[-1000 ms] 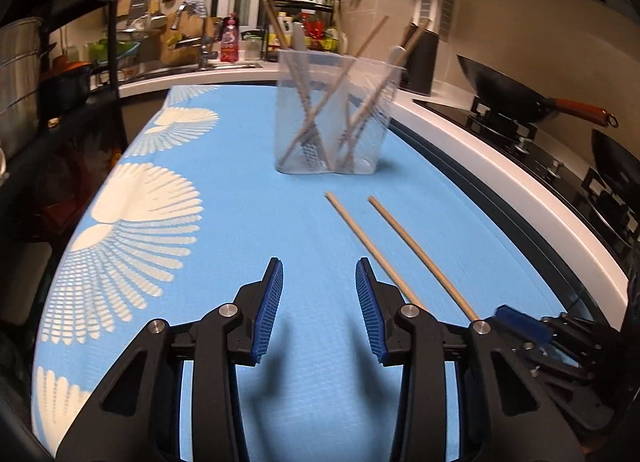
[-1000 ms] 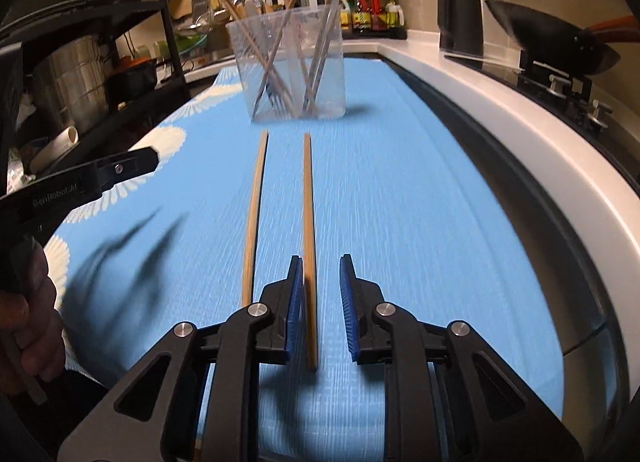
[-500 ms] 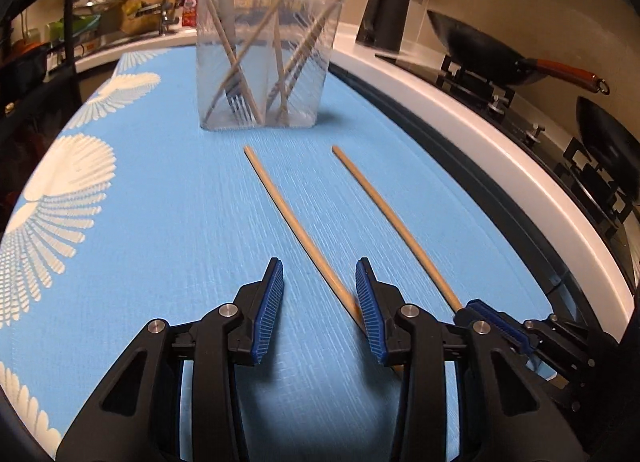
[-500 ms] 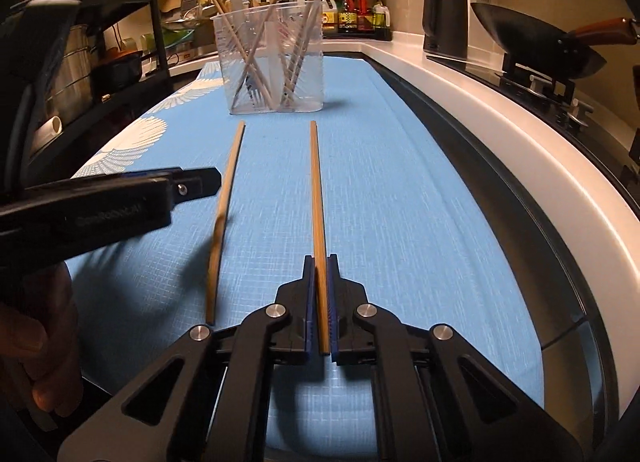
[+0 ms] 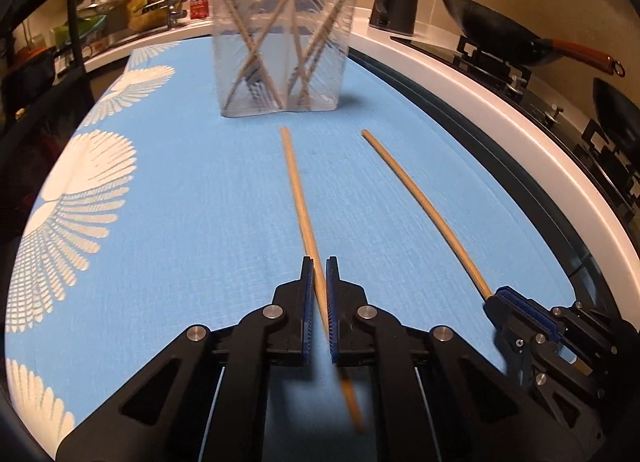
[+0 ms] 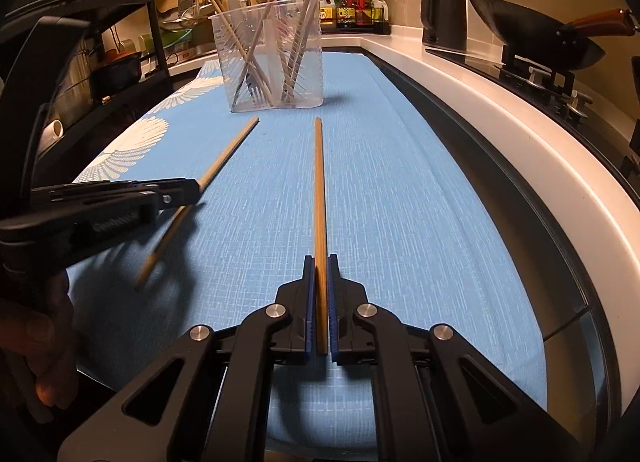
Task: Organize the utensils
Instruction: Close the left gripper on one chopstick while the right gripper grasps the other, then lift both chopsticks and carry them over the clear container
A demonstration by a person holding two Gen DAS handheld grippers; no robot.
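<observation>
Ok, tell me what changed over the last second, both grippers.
The left gripper swung right, moved in and shut on the left chopstick, which was lying free before. The right gripper shut on the right chopstick it already straddled. The clear holder of utensils and the blue mat stayed put.

Each hand-held gripper (image 5: pixel 319 294) (image 6: pixel 319 294) is matte black with ridged blue pads (image 5: pixel 307 302), silver pivot screws (image 5: pixel 275 312), and bare fingers (image 6: pixel 44 346) behind.

— We see warm, dim indoor light; soft shadows beside the clear container (image 5: pixel 282 47).
— We note fisheye bending and dark corners, blur nearest the lens, below that container.
</observation>
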